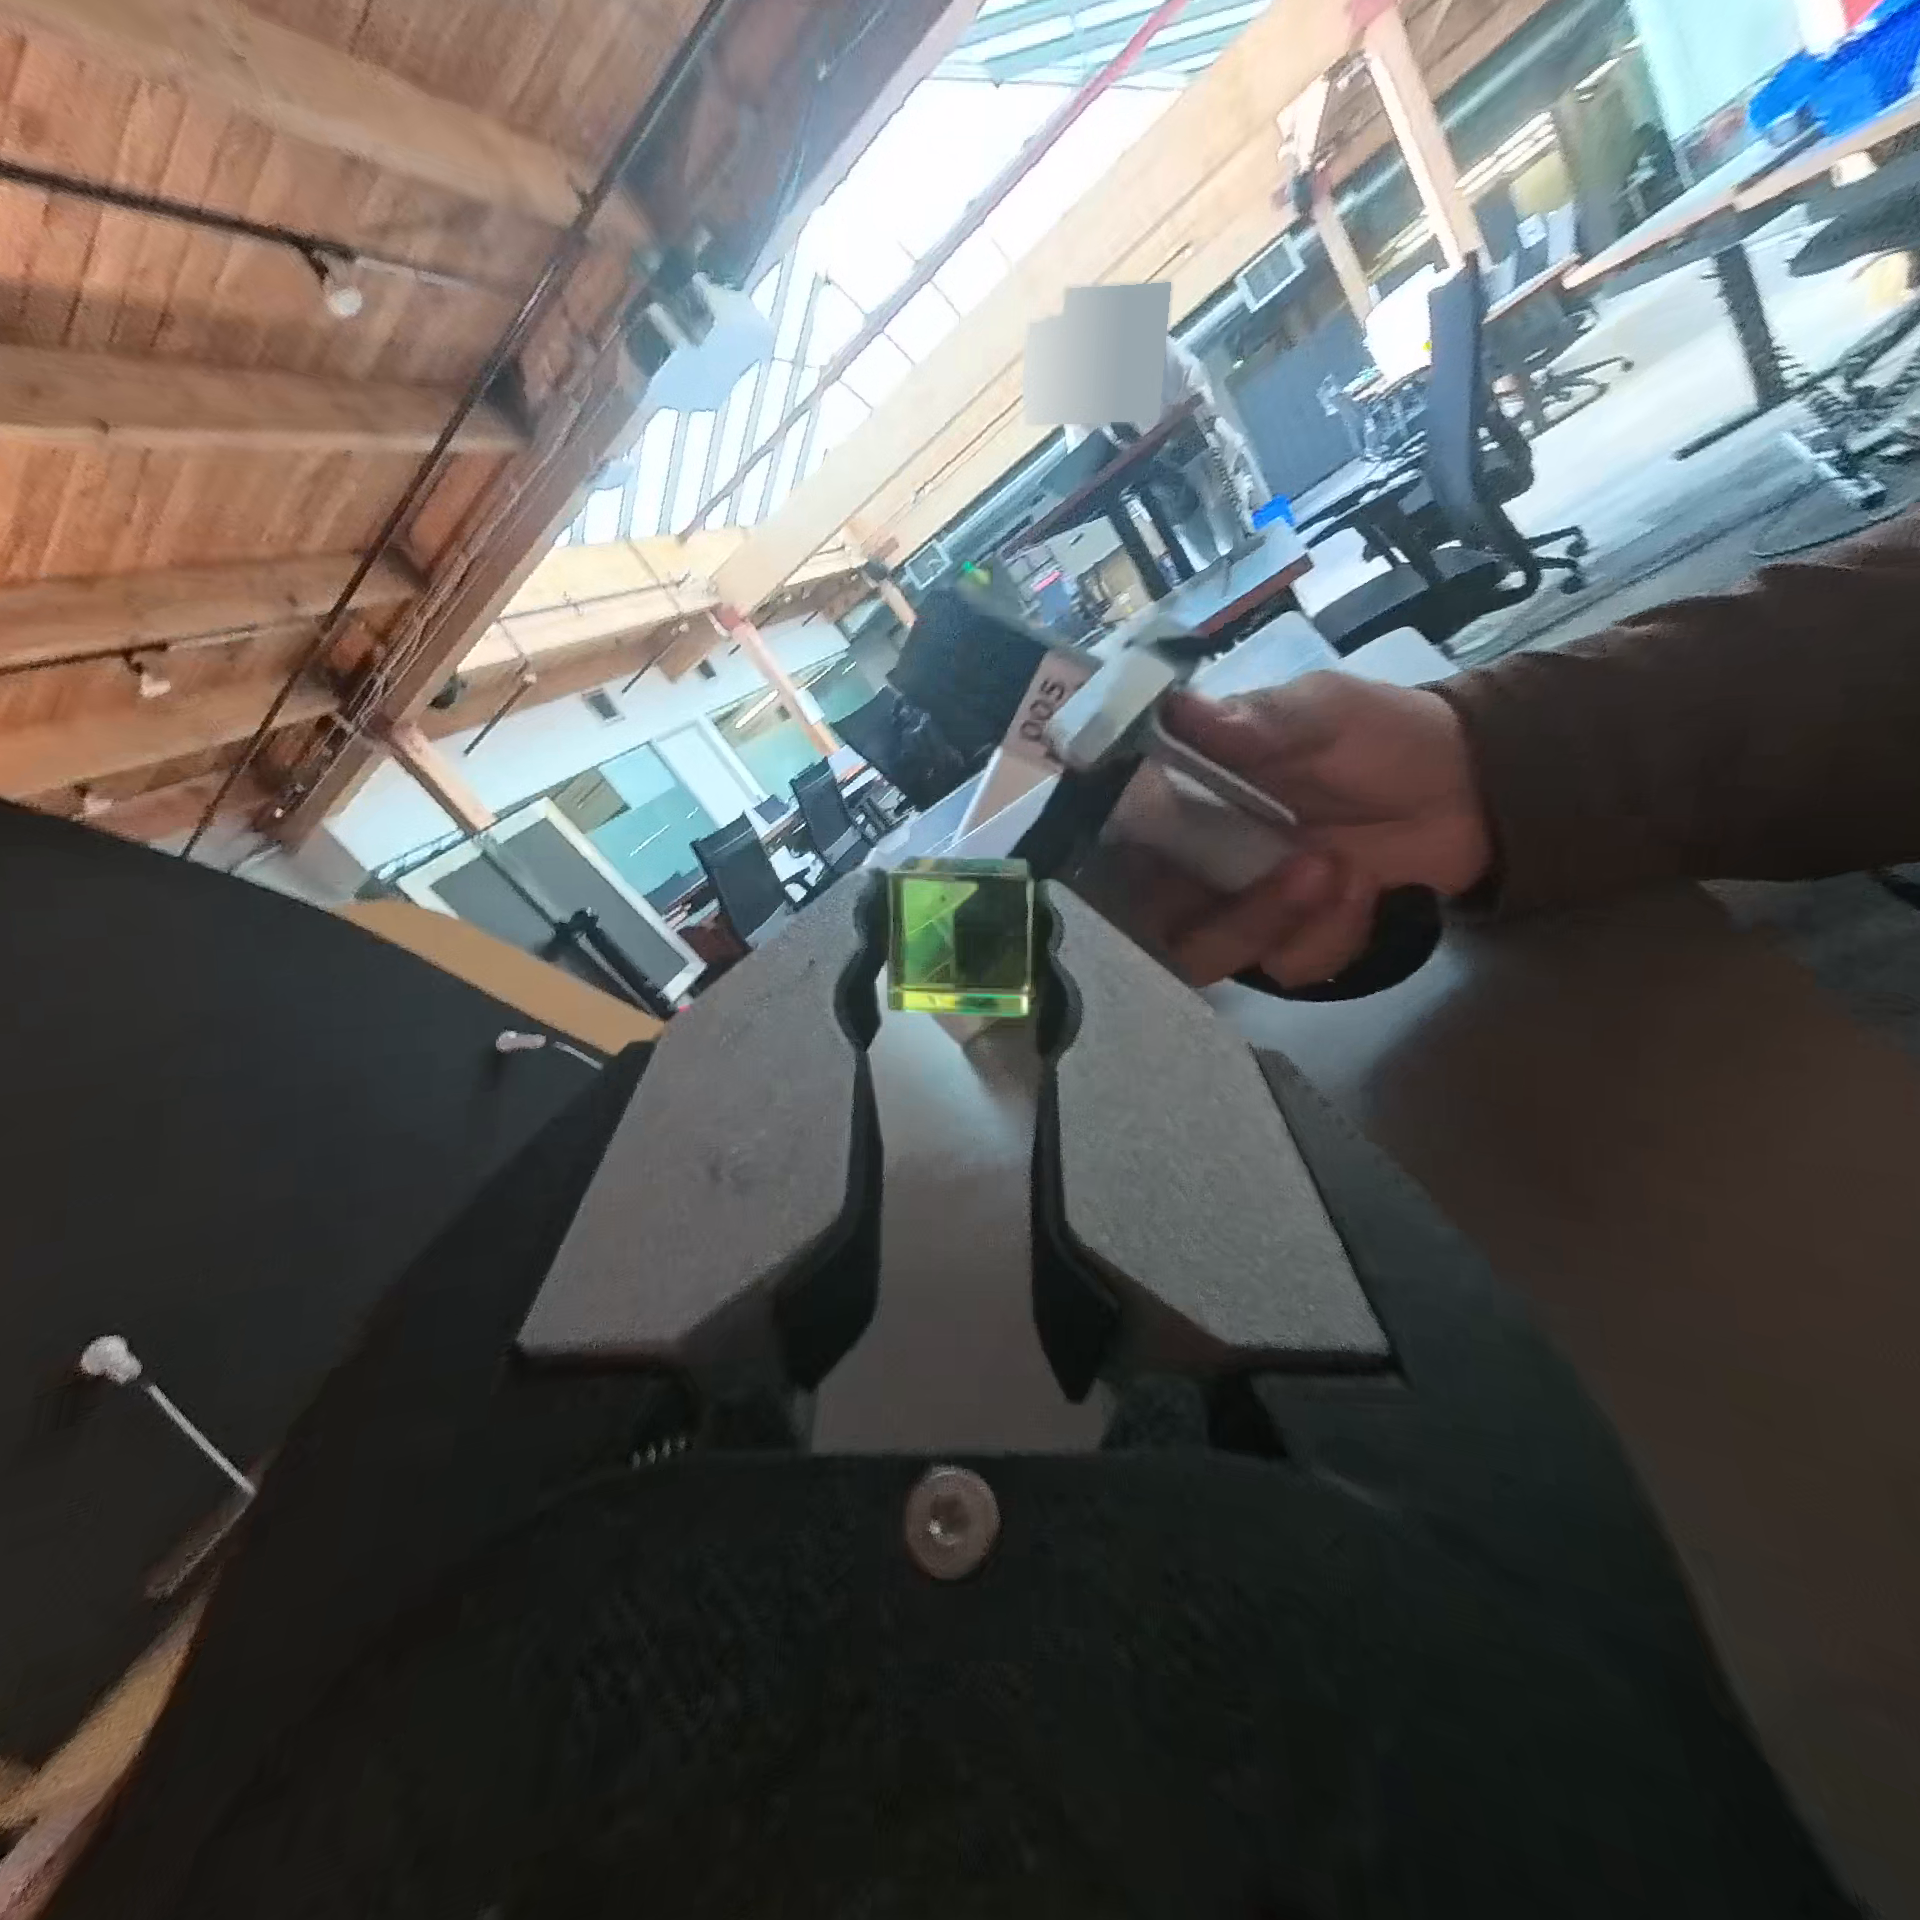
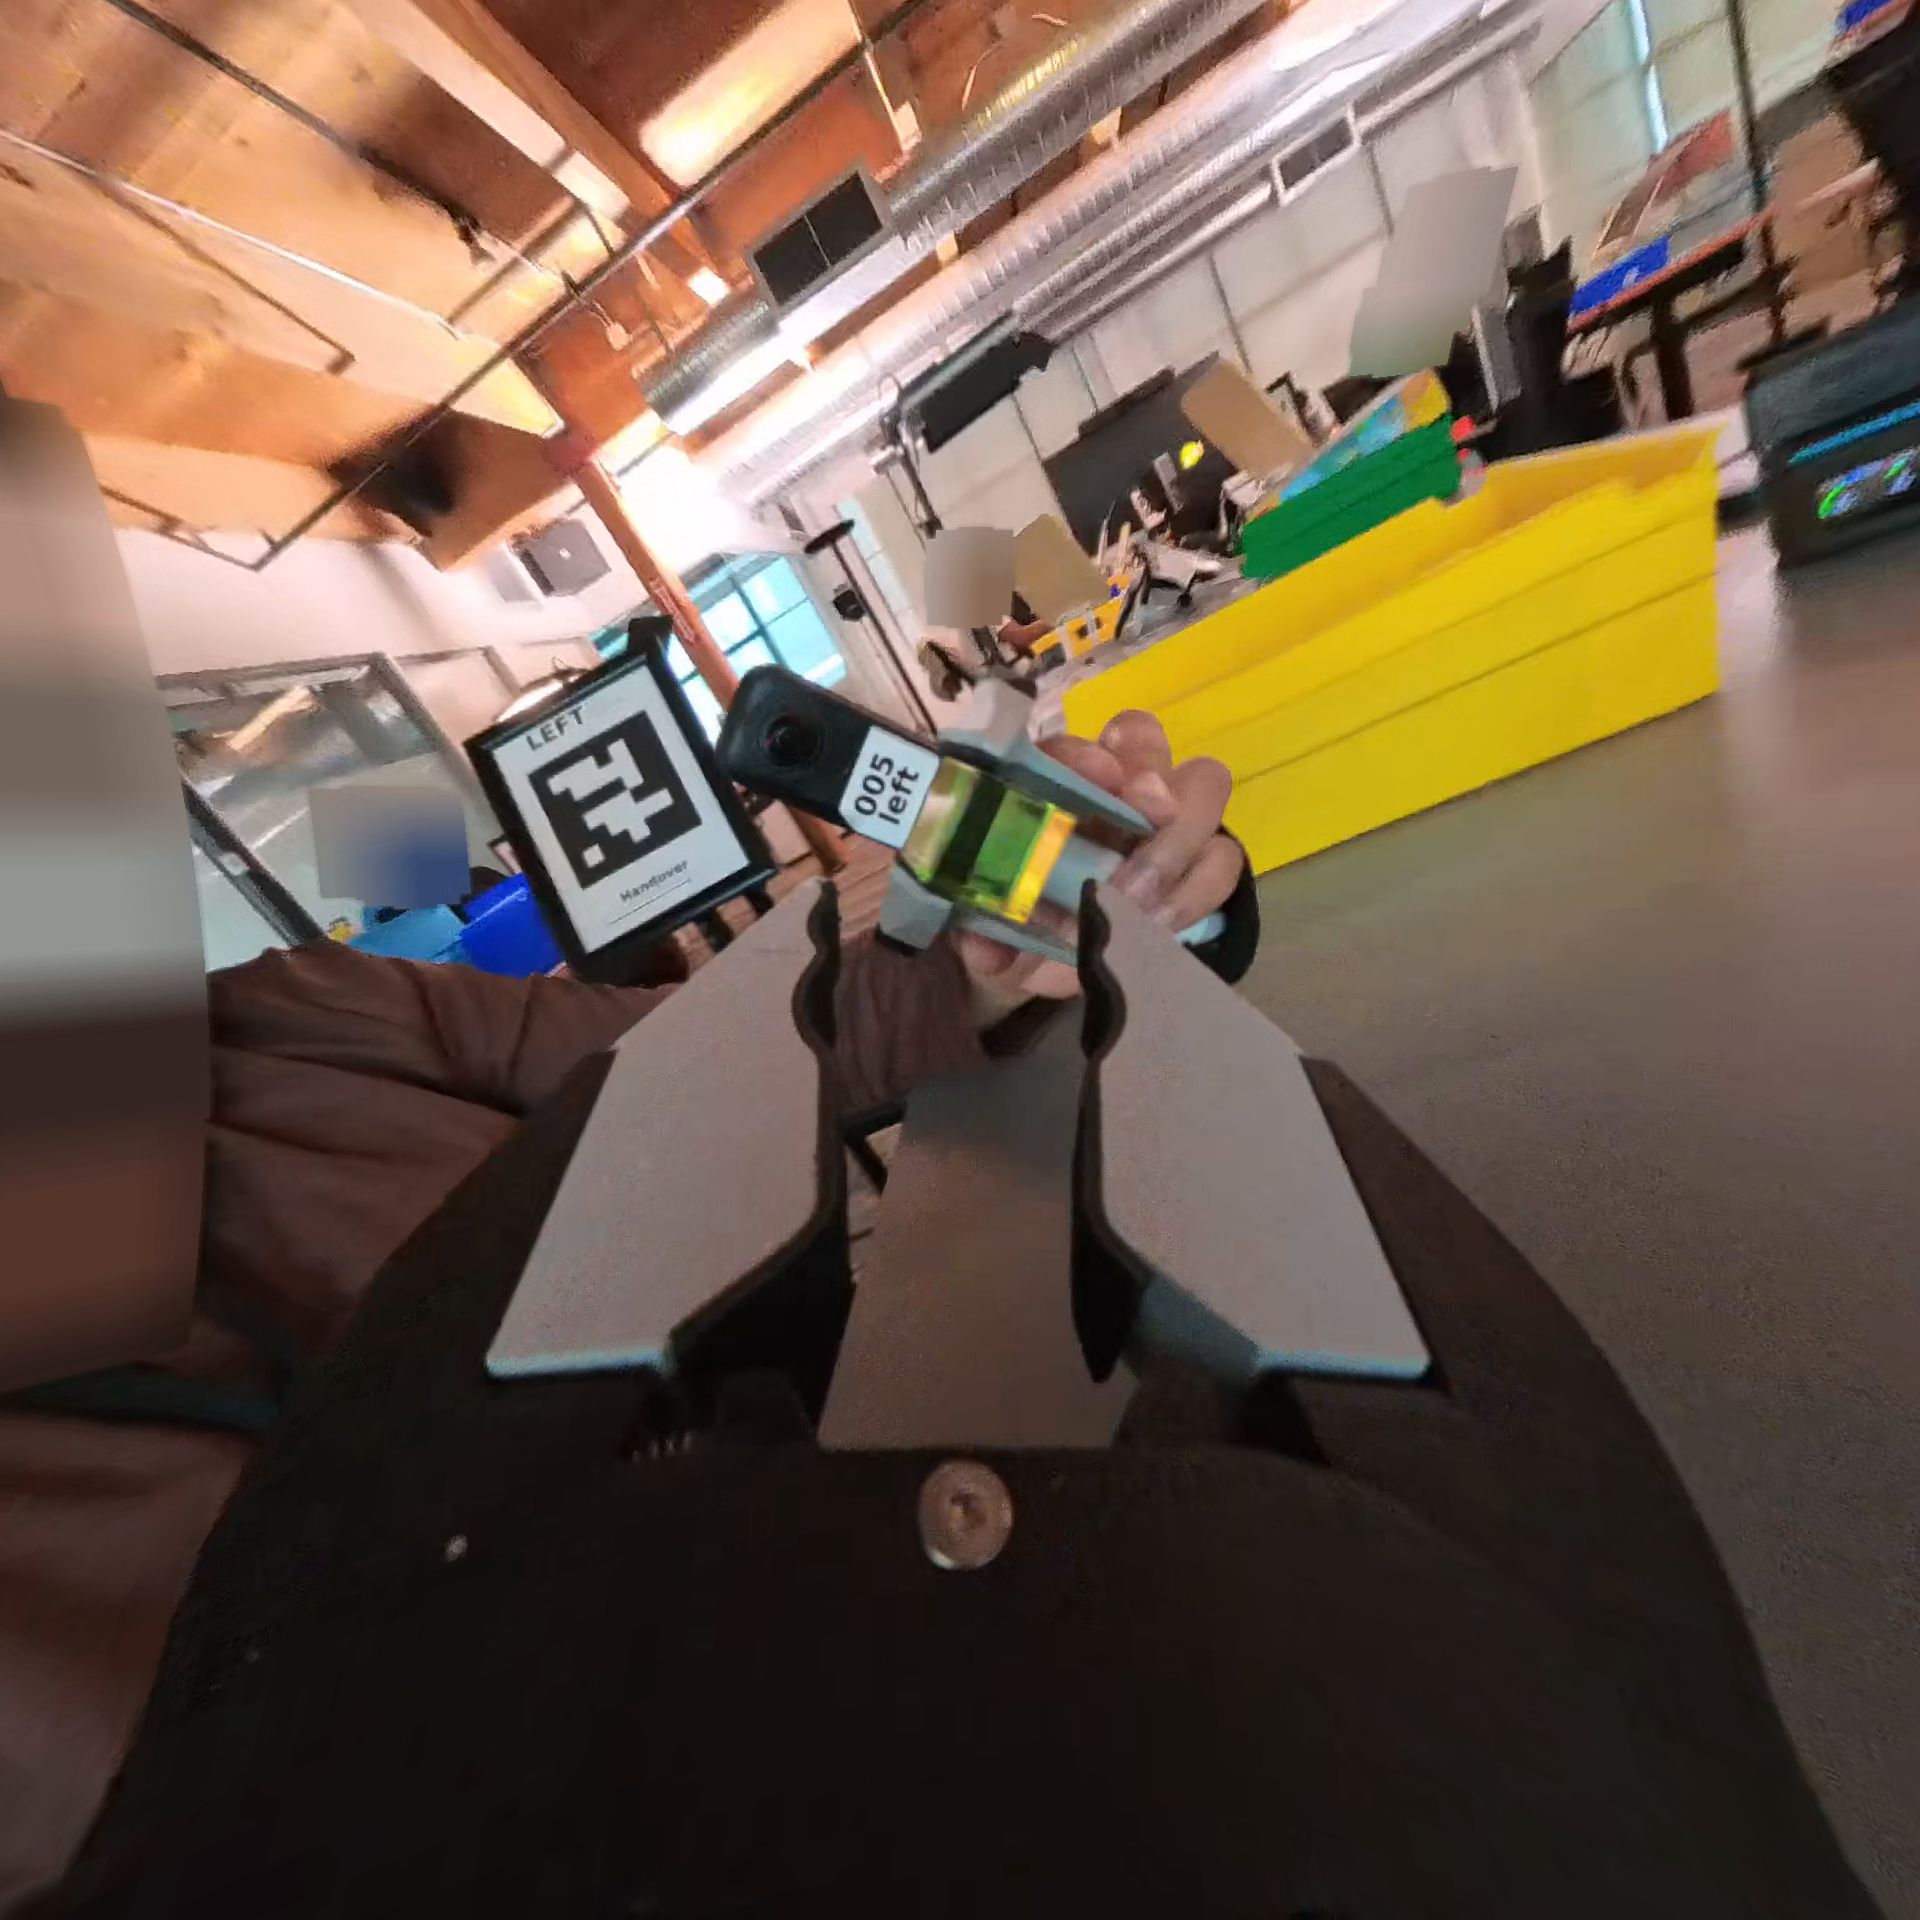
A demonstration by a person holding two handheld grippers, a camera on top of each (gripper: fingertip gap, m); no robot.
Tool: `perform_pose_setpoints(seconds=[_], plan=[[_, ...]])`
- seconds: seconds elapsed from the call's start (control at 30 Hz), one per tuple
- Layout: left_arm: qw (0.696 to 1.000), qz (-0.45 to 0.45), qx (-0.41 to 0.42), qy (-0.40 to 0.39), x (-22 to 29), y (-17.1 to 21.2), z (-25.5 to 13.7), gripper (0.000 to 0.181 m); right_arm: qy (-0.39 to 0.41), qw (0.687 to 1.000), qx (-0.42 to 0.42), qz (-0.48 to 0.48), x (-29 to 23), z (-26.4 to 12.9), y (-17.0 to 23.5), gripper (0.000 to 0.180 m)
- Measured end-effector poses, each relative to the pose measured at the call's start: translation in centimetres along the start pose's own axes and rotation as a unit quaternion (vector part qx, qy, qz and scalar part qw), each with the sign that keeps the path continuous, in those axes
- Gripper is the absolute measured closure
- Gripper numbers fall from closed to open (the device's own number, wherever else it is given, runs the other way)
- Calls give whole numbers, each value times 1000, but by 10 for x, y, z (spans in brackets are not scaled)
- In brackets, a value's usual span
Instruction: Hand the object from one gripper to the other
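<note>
A clear green cube (image 1: 958,940) is pinched between the tips of my left gripper (image 1: 957,906), which is shut on it and holds it in the air. In the right wrist view the cube (image 2: 987,844) sits in the left gripper (image 2: 982,862), held by a hand (image 2: 1169,831). My right gripper (image 2: 956,940) is open and empty, its tips just short of the cube and a little below it. The right gripper also shows in the left wrist view (image 1: 1112,696), beyond the cube to the upper right, held by a hand (image 1: 1340,821).
A grey table top (image 2: 1558,1091) lies below. Stacked yellow bins (image 2: 1455,665) stand at the back right, with a black box (image 2: 1849,457) beyond them. A black-and-white marker card (image 2: 623,816) stands to the left. Brown sleeves (image 2: 364,1070) frame the sides. Desks and office chairs (image 1: 1475,416) are far off.
</note>
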State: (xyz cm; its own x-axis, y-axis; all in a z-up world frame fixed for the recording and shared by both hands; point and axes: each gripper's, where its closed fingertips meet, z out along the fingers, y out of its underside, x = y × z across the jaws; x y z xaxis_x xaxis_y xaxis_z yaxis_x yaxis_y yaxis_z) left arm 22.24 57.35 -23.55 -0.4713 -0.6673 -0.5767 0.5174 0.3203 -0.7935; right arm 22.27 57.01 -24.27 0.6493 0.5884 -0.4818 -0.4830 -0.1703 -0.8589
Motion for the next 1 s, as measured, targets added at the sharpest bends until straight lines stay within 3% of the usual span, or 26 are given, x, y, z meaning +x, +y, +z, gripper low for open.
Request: perform_pose_setpoints(seconds=[0.03, 0.17, 0.2, 0.23, 0.7, 0.87, 0.93, 1.0], plan=[[1000, 5, 2, 8, 4, -1, 1, 157, -3, 1000, -14, 7, 0, 3, 5, 131], [999, 23, 4, 38, 19, -2, 4, 157, -24, 998, -59, 1, -10, 17, 22, 137], [999, 22, 9, 43, 21, -4, 4, 157, -14, 998, -62, -8, -8, 17, 23, 150], [999, 24, 11, 45, 22, -5, 3, 157, -18, 998, -64, -12, -9, 16, 23, 152], [995, 86, -32, 48, 25, 6, 1, 156, -18, 998, -58, 14, -3, 13, 23, 154], [989, 129, -61, 35, 24, 17, 4, 157, 3, 998, -61, 29, 6, 11, 24, 156], [986, 142, -80, 26, 22, 23, 5, 157, 33, 997, -70, 6, 13, 10, 25, 155], [991, 100, -93, 10, 18, 27, 6, 157, 88, 992, -72, -47, 22, 7, 20, 155]])
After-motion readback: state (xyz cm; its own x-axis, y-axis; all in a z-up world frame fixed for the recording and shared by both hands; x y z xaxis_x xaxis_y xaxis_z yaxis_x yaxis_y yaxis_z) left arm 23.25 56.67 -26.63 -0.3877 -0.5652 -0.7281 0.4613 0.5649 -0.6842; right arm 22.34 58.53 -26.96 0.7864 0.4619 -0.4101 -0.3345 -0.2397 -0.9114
